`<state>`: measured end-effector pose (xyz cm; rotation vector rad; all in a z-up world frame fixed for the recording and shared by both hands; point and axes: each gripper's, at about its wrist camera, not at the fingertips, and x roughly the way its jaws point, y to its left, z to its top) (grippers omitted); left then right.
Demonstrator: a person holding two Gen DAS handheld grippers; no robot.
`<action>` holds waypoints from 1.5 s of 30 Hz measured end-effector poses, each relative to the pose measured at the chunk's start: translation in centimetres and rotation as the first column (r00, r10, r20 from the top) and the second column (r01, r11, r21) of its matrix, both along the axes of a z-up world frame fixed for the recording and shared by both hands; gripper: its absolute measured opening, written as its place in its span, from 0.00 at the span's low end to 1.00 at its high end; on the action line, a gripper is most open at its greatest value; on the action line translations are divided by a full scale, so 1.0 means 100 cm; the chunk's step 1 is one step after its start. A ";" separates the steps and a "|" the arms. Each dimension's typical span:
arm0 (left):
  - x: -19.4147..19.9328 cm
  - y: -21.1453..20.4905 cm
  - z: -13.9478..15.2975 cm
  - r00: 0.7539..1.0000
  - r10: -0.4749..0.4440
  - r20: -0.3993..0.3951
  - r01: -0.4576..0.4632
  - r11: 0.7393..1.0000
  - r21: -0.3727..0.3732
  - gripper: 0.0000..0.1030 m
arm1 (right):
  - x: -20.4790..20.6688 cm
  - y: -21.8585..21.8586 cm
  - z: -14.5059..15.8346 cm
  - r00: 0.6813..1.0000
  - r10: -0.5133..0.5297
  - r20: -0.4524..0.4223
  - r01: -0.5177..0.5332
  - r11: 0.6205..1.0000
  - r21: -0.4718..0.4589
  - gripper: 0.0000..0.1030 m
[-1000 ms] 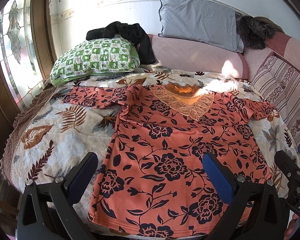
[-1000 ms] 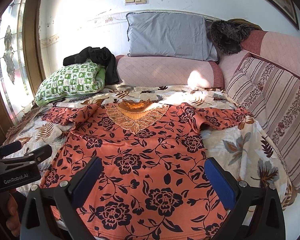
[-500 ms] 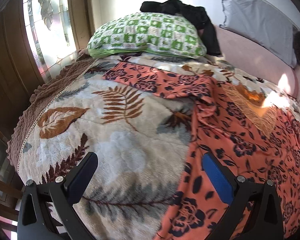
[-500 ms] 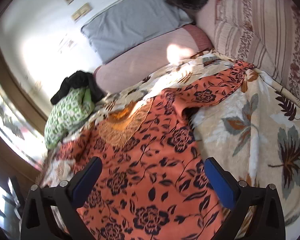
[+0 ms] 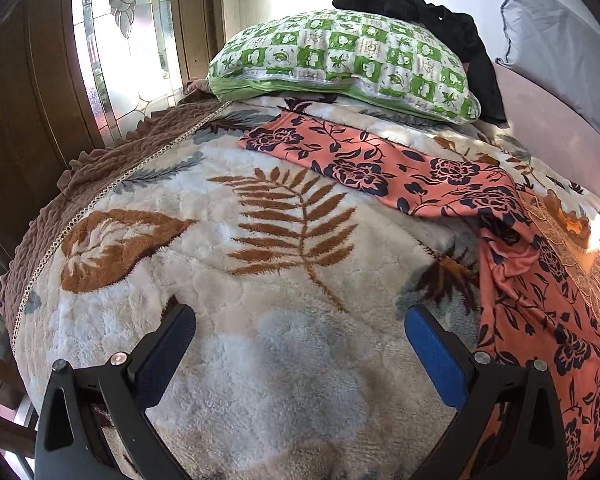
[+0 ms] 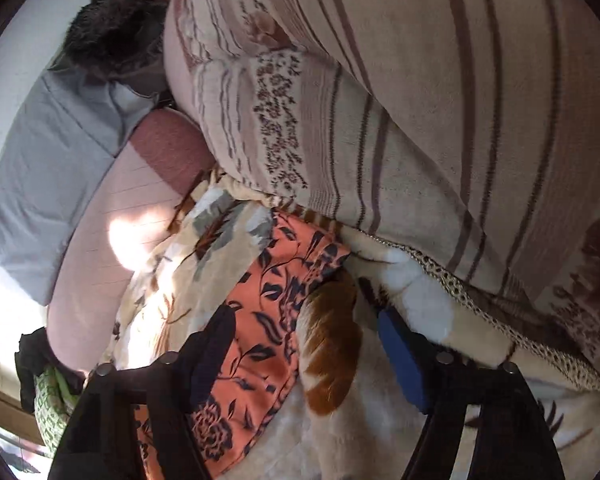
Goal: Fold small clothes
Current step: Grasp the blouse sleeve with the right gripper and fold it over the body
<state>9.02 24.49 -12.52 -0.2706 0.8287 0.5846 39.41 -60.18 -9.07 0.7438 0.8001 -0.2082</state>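
Note:
An orange top with dark flowers lies flat on the leaf-print blanket (image 5: 260,240). In the left wrist view its left sleeve (image 5: 364,164) stretches toward the green pillow and its body (image 5: 548,320) fills the right edge. My left gripper (image 5: 300,344) is open and empty above bare blanket, left of the top's body. In the right wrist view the right sleeve (image 6: 276,300) lies between my right gripper's (image 6: 304,344) open fingers, its cuff just ahead of the tips. The right gripper is rolled sideways and holds nothing.
A green checked pillow (image 5: 340,60) with a black garment (image 5: 420,4) on it lies at the bed's head. A grey pillow (image 6: 48,152), a pink bolster (image 6: 112,224) and a striped cushion (image 6: 380,100) line the far side. The window (image 5: 128,28) and the blanket's brown edge (image 5: 112,168) are at left.
My left gripper has swung left, off the top's body toward the left sleeve. My right gripper has moved right and rolled, closing in on the right sleeve's cuff.

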 end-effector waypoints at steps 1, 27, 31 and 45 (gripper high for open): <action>0.002 0.003 -0.004 1.000 0.008 -0.002 -0.008 1.000 -0.013 1.00 | 0.010 0.001 -0.005 1.000 0.007 -0.014 -0.008 1.000 -0.018 0.71; -0.041 0.039 0.012 0.971 0.112 0.210 -0.051 0.960 -0.275 1.00 | -0.124 0.434 0.151 0.661 0.678 0.321 -0.576 0.733 -0.362 0.08; -0.042 0.037 0.012 0.973 0.099 0.207 -0.038 0.959 -0.280 1.00 | -0.132 0.521 0.052 0.590 0.799 0.116 -0.760 0.598 -0.254 0.15; -0.029 -0.025 0.048 0.940 -0.180 0.290 0.239 0.954 -0.180 1.00 | -0.132 0.374 0.027 0.789 0.597 0.142 -0.589 0.802 -0.096 0.77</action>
